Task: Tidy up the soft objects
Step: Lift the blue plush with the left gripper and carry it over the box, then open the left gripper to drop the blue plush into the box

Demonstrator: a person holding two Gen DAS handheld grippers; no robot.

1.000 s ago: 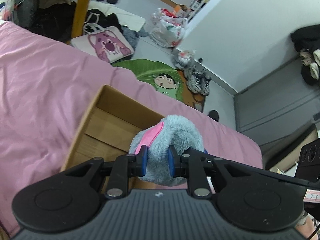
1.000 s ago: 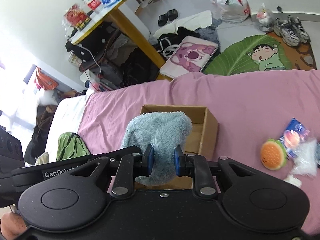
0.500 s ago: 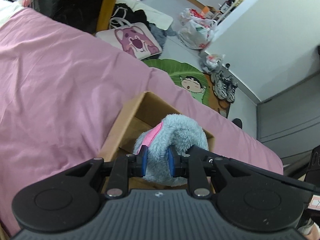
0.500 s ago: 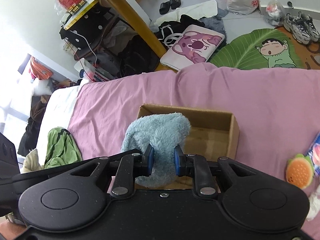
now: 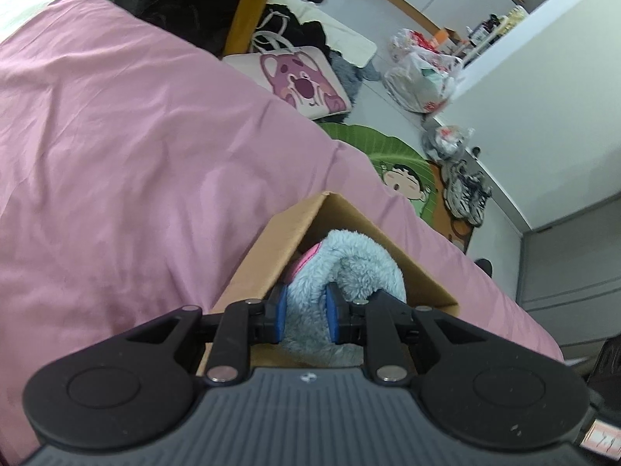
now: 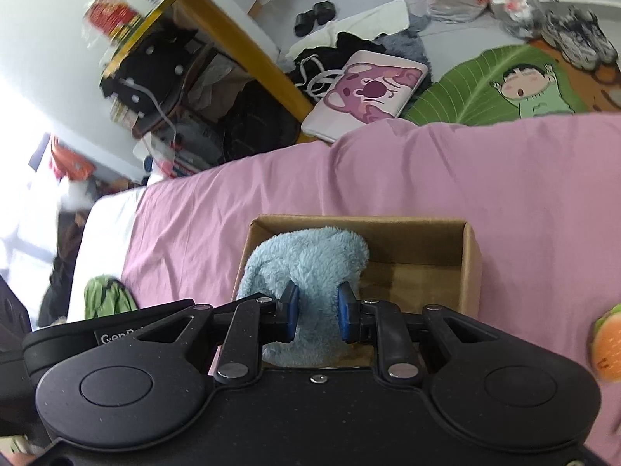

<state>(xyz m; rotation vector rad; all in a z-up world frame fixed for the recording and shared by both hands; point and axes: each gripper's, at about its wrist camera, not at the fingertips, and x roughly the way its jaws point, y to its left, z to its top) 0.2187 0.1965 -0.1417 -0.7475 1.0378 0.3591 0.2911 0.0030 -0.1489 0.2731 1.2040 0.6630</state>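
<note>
Blue plush toy [image 6: 310,268] pinched from both sides, lowered partly inside the cardboard box [image 6: 469,264] on the pink bed [image 5: 116,155]. Left tool [image 5: 306,314] clamped narrow on fluffy fabric; right tool [image 6: 316,312] likewise closed on it. Placement step, by the look of it, nearly done. Next: widen both tools to release, then lift clear without dragging fur back out. Burger-shaped squishy [image 6: 607,345] waiting near the box.
</note>
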